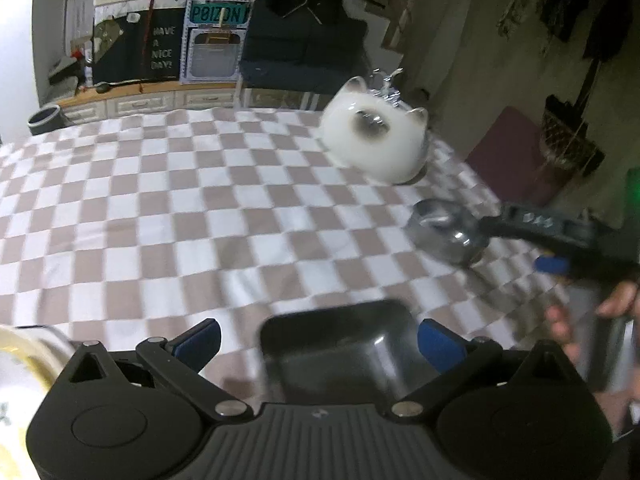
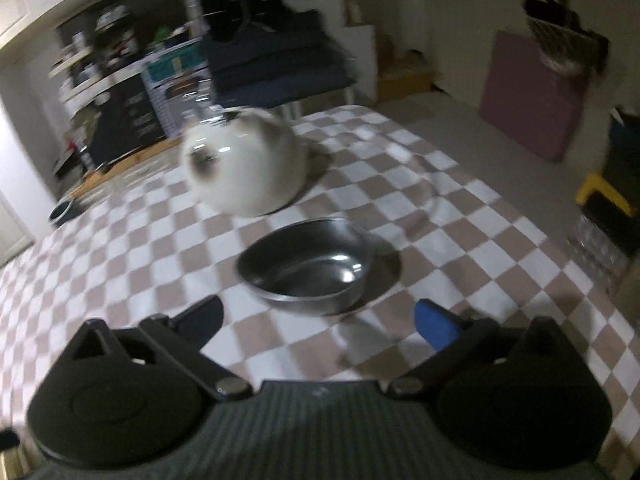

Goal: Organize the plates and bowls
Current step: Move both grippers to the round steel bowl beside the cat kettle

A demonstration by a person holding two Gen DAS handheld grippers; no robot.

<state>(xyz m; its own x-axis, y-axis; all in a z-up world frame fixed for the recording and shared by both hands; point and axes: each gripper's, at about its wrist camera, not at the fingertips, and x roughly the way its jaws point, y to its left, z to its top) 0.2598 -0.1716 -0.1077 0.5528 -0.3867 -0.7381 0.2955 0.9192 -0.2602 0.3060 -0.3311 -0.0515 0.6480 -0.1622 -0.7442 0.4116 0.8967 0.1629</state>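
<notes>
A steel bowl point(image 2: 306, 266) stands on the checkered tablecloth point(image 2: 120, 248) just beyond my open, empty right gripper point(image 2: 320, 322). The bowl also shows in the left wrist view point(image 1: 448, 236), with the right gripper point(image 1: 532, 236) reaching it from the right. A black square dish point(image 1: 340, 356) lies between the blue pads of my open left gripper point(image 1: 320, 342), touching neither. A white cat-shaped bowl point(image 1: 374, 140) lies tipped on its side at the far right of the table; it also shows in the right wrist view point(image 2: 244, 166).
A white dish with a yellow rim point(image 1: 24, 364) sits at the left wrist view's lower left edge. The checkered tablecloth point(image 1: 160, 208) spreads wide to the left. The table's right edge drops to the floor point(image 2: 480, 152). Shelves and a dark sofa point(image 1: 304, 48) stand behind.
</notes>
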